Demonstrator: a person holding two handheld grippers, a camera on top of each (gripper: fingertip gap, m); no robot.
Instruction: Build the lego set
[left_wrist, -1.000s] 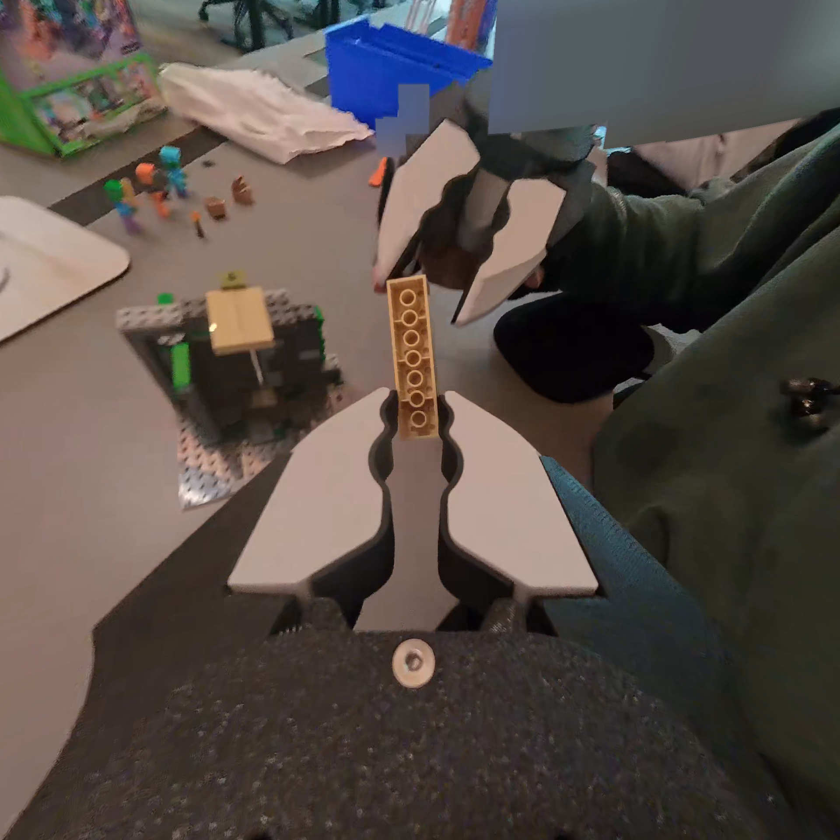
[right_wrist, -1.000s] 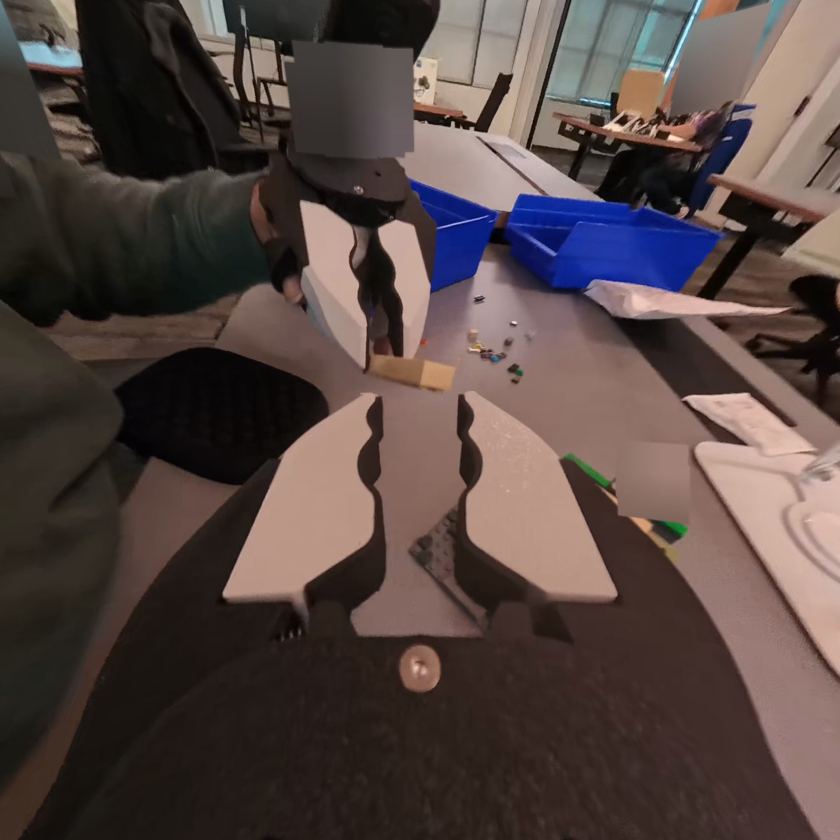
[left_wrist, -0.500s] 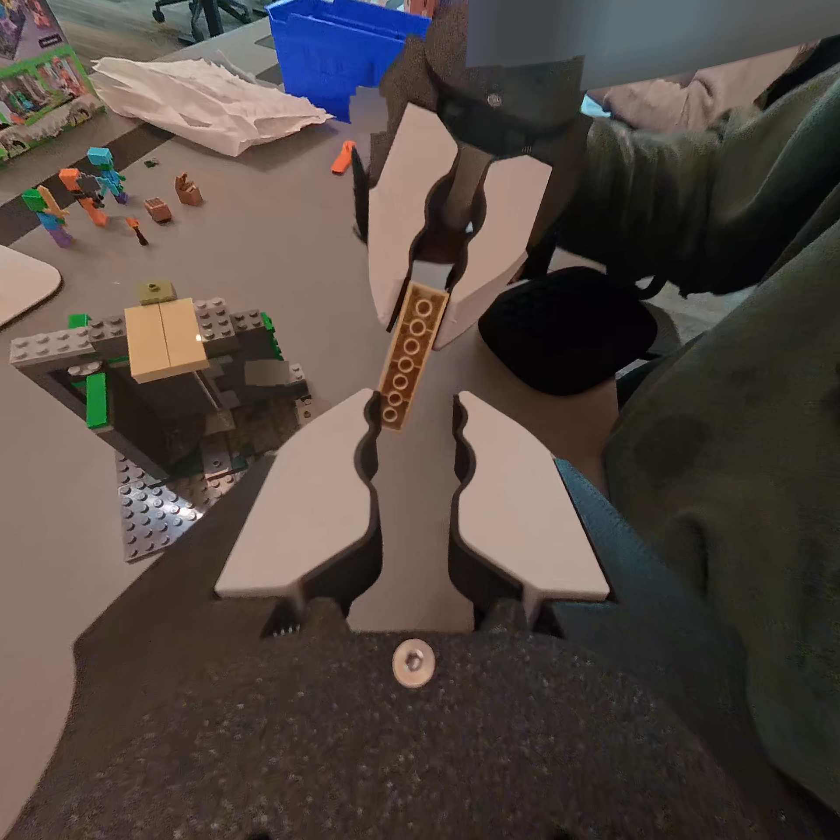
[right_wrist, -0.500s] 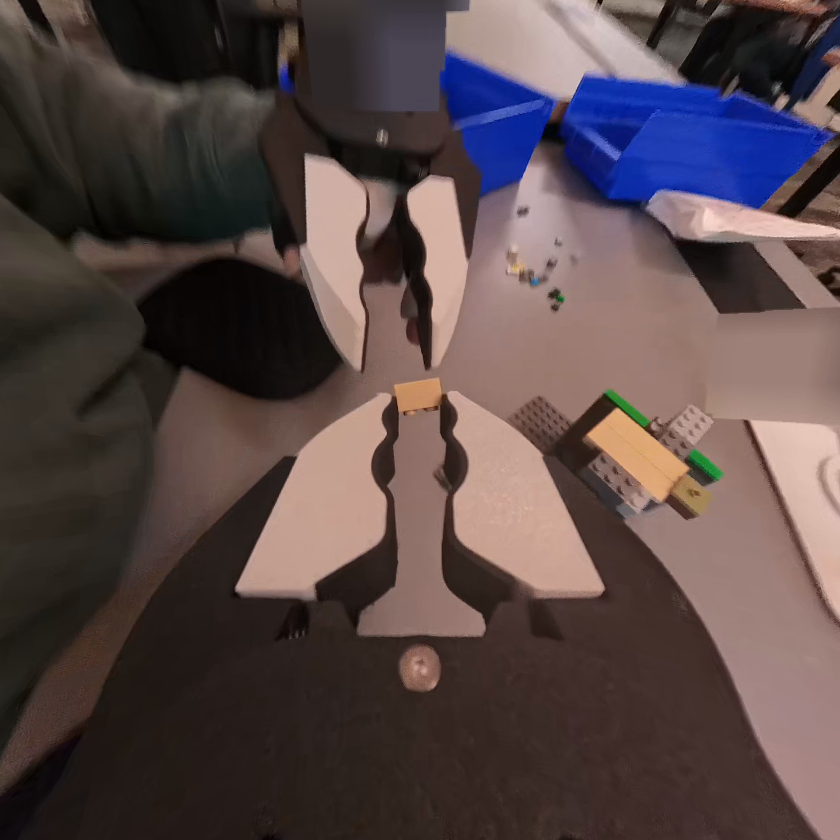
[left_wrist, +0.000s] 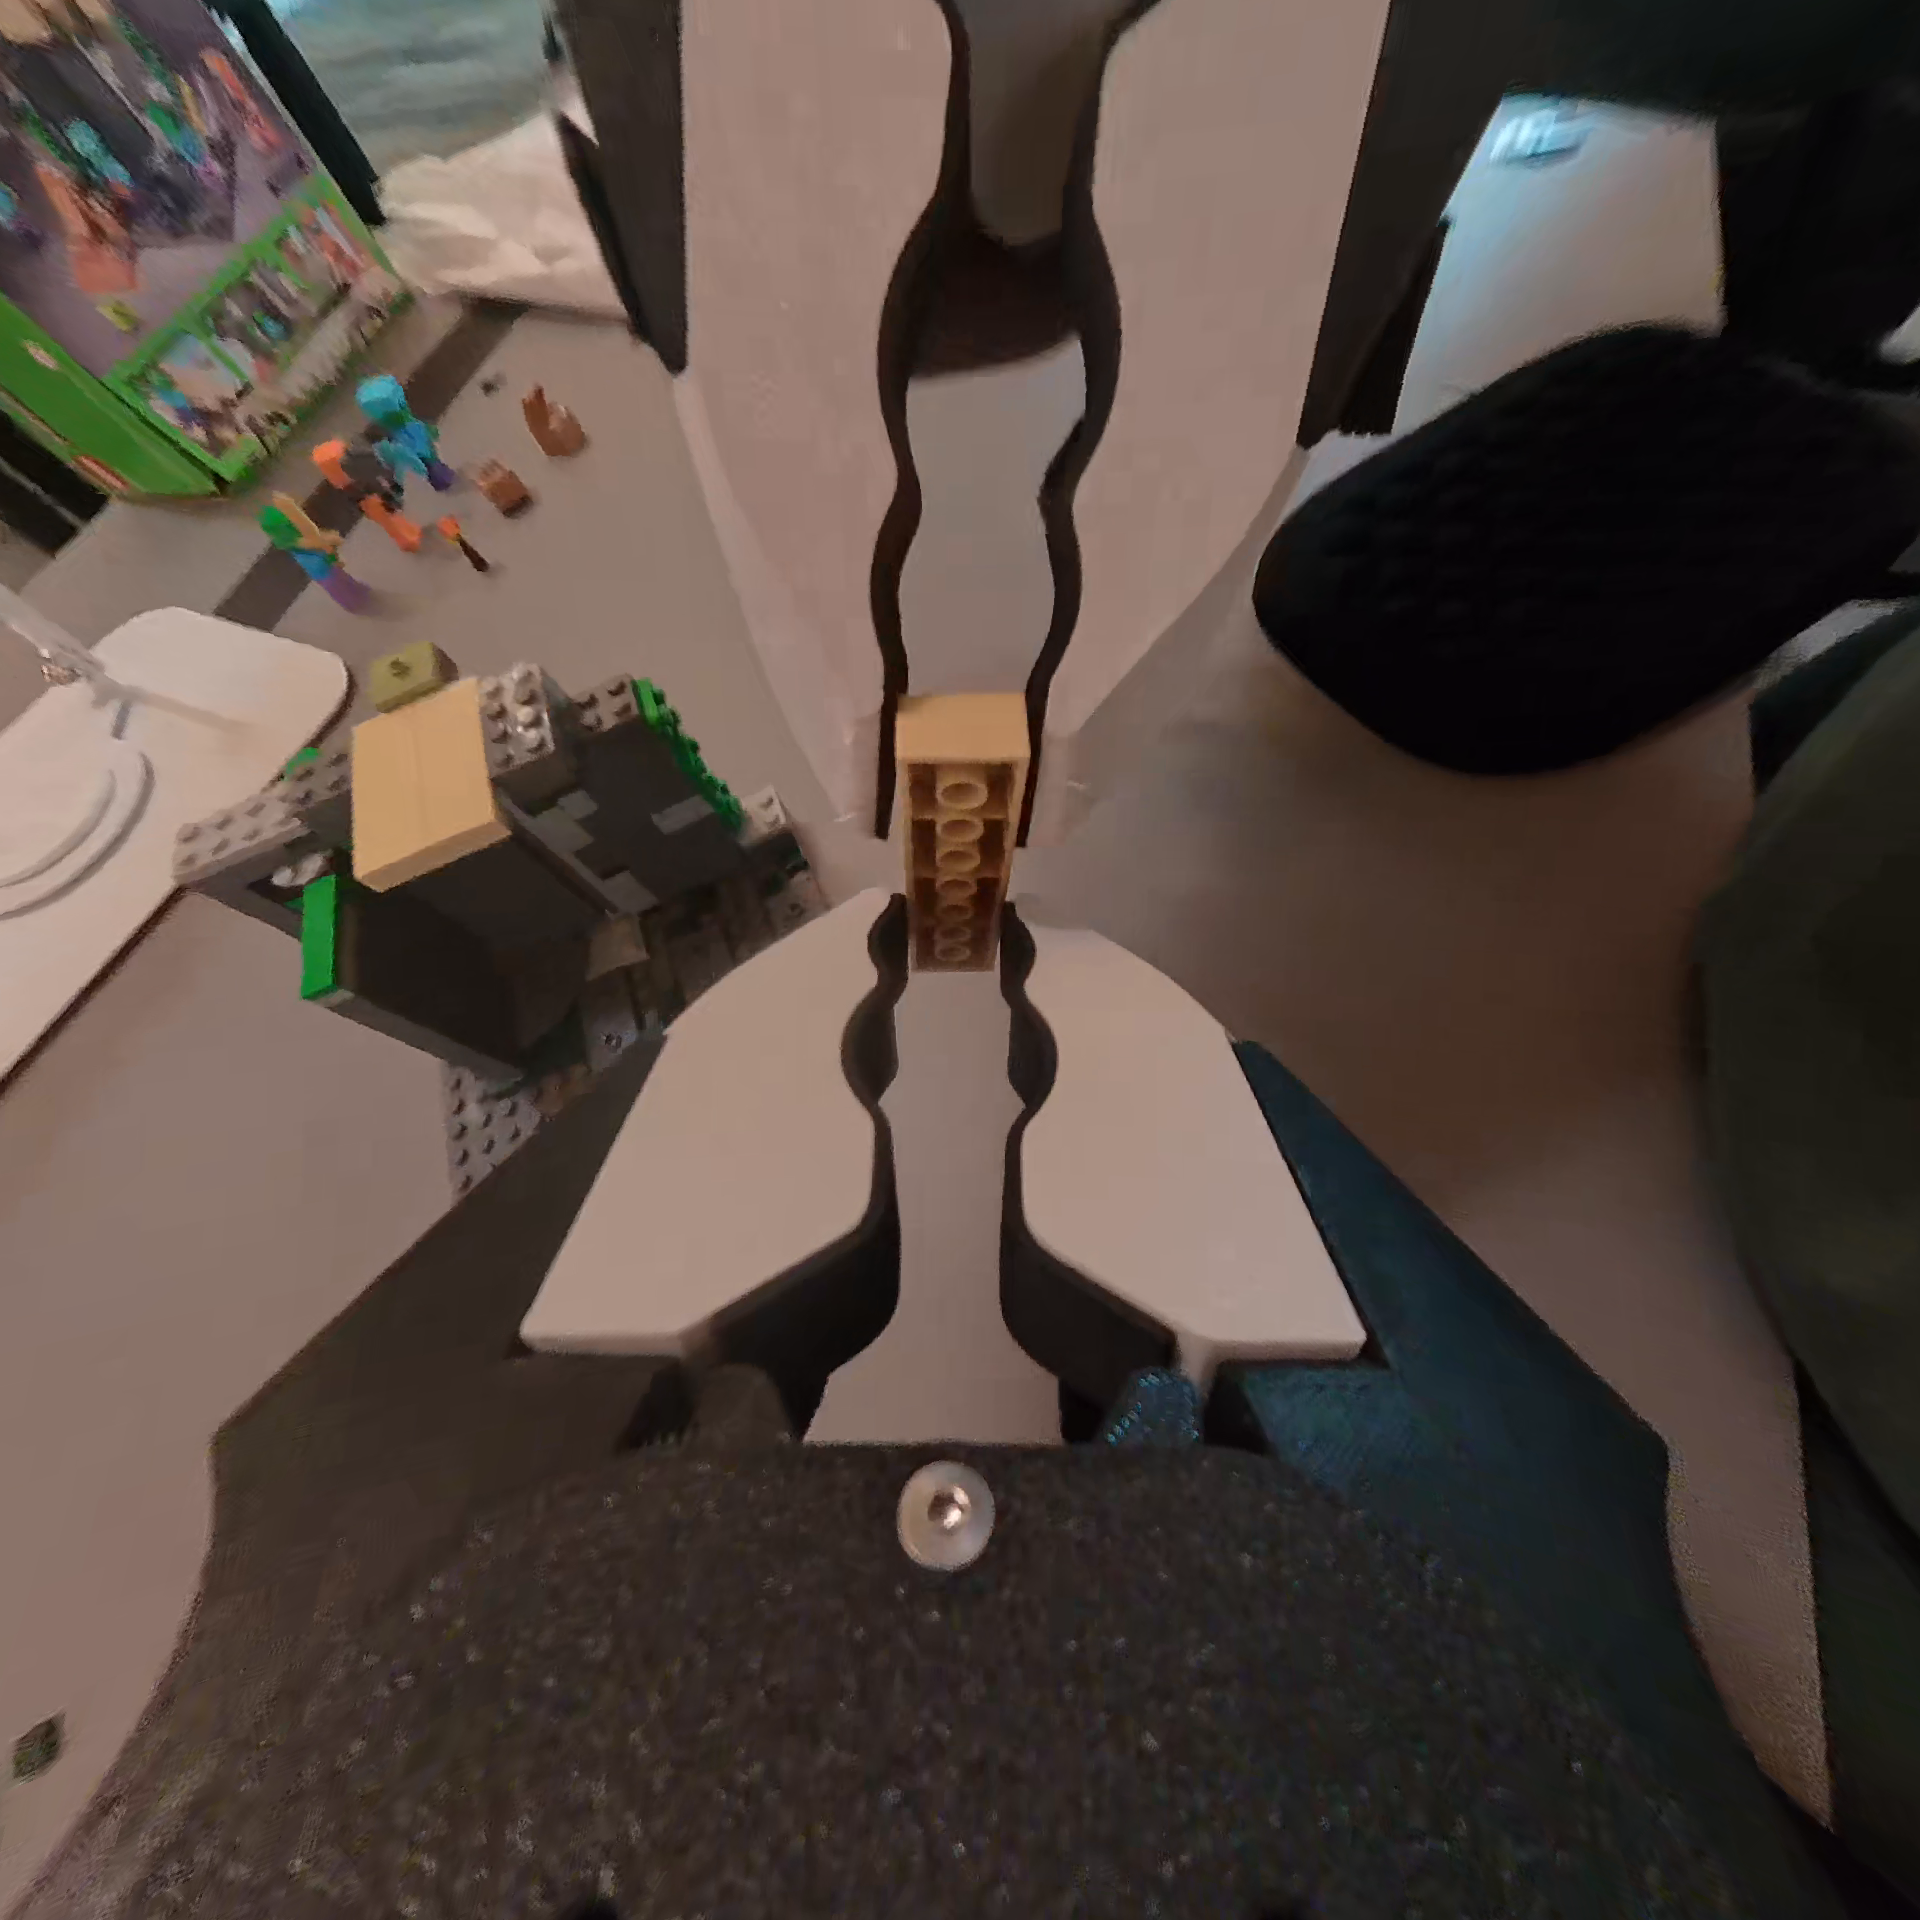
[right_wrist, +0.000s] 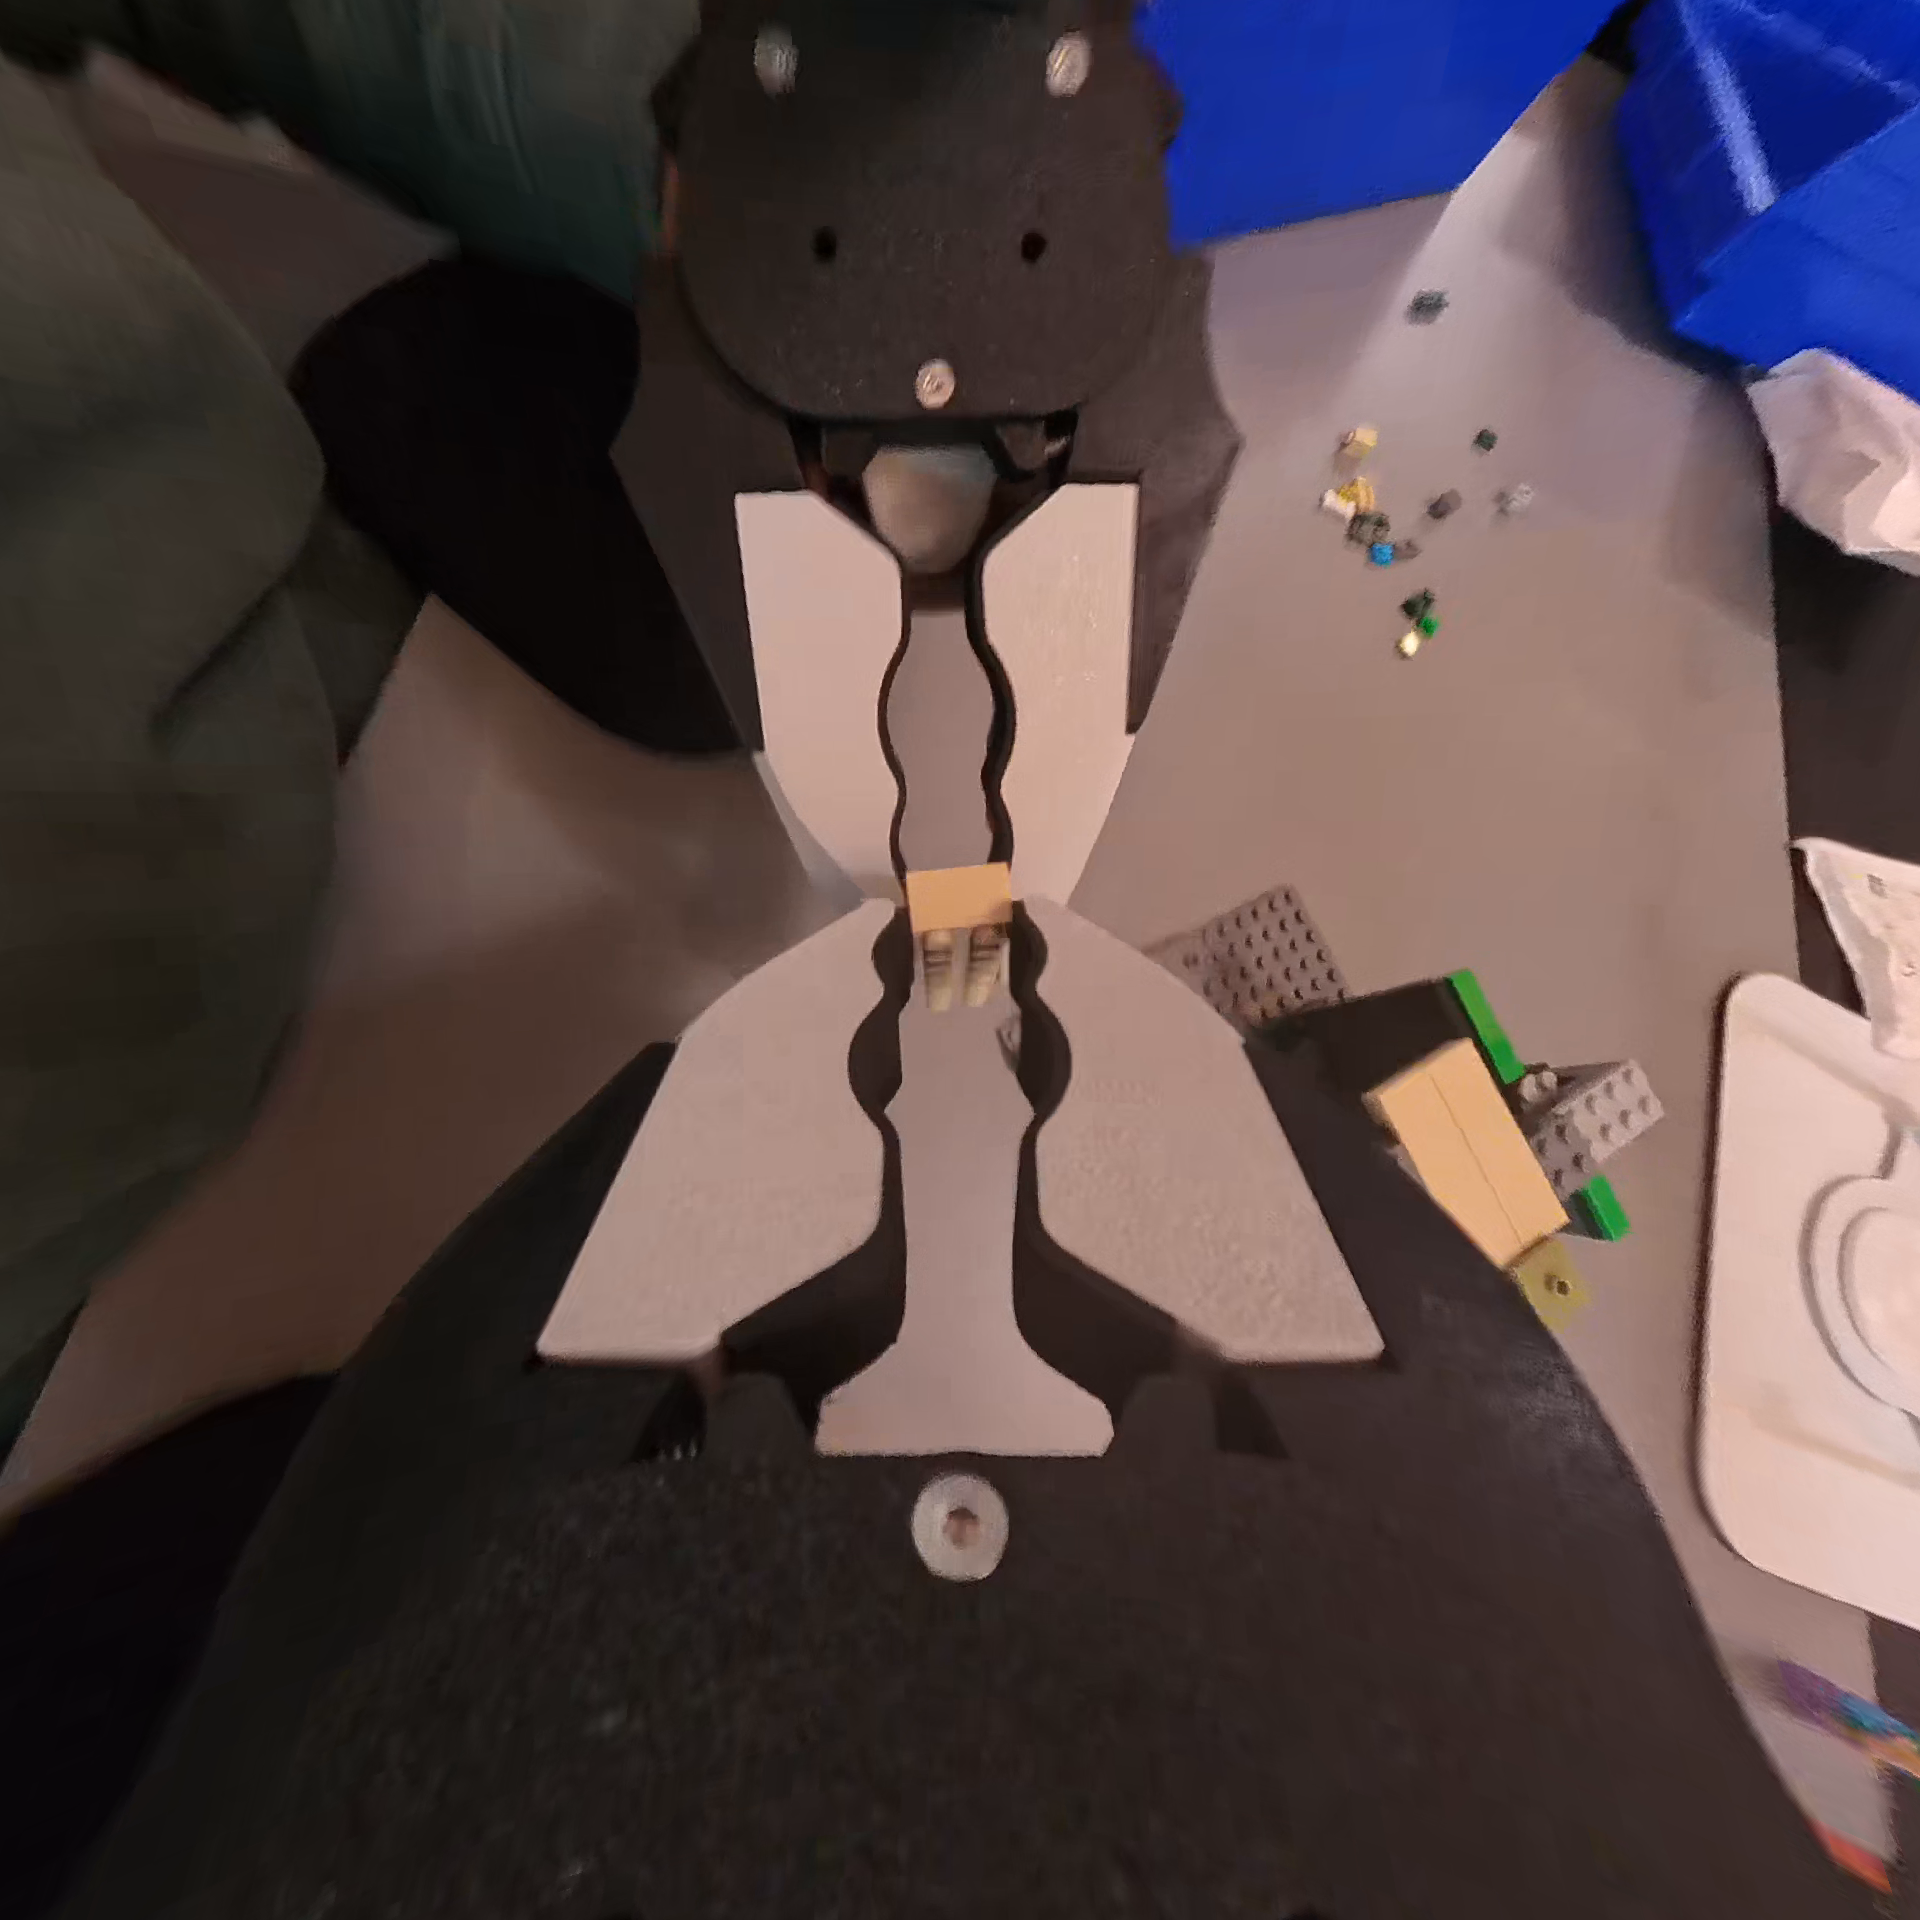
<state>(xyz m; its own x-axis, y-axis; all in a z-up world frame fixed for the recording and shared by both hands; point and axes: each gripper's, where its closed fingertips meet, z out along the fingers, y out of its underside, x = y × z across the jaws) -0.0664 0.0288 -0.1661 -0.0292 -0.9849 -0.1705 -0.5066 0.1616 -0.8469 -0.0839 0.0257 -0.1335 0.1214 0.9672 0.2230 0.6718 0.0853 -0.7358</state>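
Tan lego brick (left_wrist: 961, 821) held underside-up beside the dark lego build (left_wrist: 540, 831).

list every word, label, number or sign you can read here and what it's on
Nothing can be read in either view.
Lego box: printed front, too blurred to read.
Paper sheet: small print, too small to read.
Square sticker in the bottom-left corner of the left wrist view: blurred.
Tan brick: no writing visible.
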